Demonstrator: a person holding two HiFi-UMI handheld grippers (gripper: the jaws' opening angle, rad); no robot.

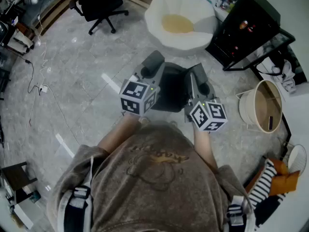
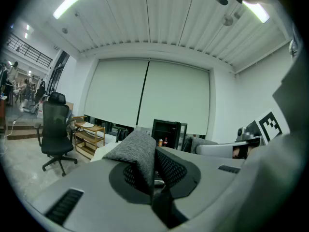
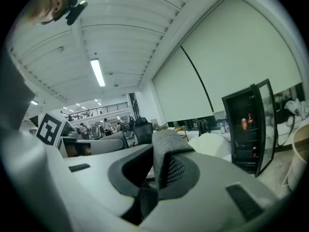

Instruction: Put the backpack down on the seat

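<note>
A dark backpack (image 1: 171,88) hangs between my two grippers, above the grey floor and short of the seat. The seat (image 1: 155,19) is a round white chair with a yellow cushion (image 1: 176,24), straight ahead. My left gripper (image 1: 154,64) is shut on a grey fabric strap (image 2: 137,151) of the backpack; the strap folds upward out of the jaws (image 2: 153,178). My right gripper (image 1: 197,72) is shut on the other grey strap (image 3: 166,153), which stands upright between its jaws (image 3: 157,178). Most of the bag is hidden under the grippers.
A black office chair (image 1: 99,4) stands at the far left. A black glass-door cabinet (image 1: 246,28) is right of the seat, and a round white stand (image 1: 263,105) lies further right. Cables (image 1: 38,76) trail over the floor at left.
</note>
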